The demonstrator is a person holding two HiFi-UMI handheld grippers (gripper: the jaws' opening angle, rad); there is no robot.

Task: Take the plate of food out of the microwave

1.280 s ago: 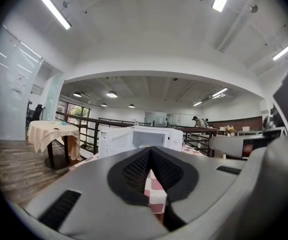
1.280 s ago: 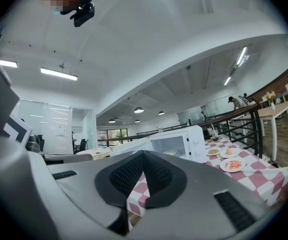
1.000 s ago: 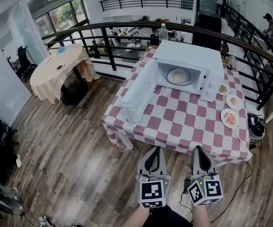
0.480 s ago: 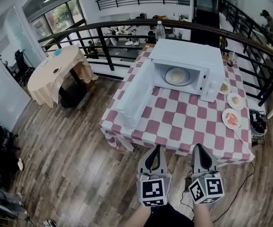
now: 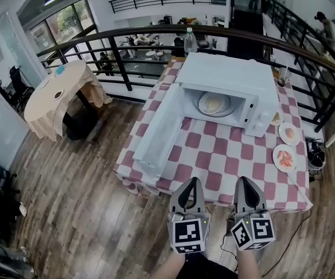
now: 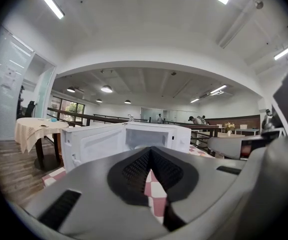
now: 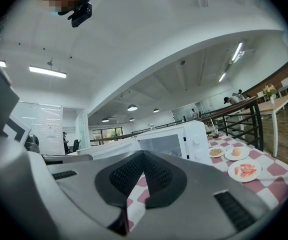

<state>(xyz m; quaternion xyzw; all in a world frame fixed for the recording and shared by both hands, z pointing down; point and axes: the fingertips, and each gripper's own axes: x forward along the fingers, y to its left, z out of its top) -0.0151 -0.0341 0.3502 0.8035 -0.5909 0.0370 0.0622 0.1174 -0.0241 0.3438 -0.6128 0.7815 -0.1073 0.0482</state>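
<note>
A white microwave (image 5: 228,77) stands on the checkered table (image 5: 213,156) with its door (image 5: 158,129) swung wide open to the left. Inside it lies a plate of pale food (image 5: 214,103). My left gripper (image 5: 190,186) and right gripper (image 5: 245,186) hang side by side just short of the table's near edge, both shut and holding nothing. The left gripper view shows the open microwave (image 6: 156,136) straight ahead past the shut left gripper (image 6: 150,151). In the right gripper view the microwave (image 7: 176,141) sits ahead beyond the shut right gripper (image 7: 144,156).
Three plates of food (image 5: 285,157) lie on the table right of the microwave. A black railing (image 5: 126,57) runs behind the table, with a water bottle (image 5: 190,41) by it. A round draped table (image 5: 60,95) stands to the far left on the wooden floor.
The table and microwave have come closer and lower in the head view as I step forward. Both grippers stay shut and side by side.
</note>
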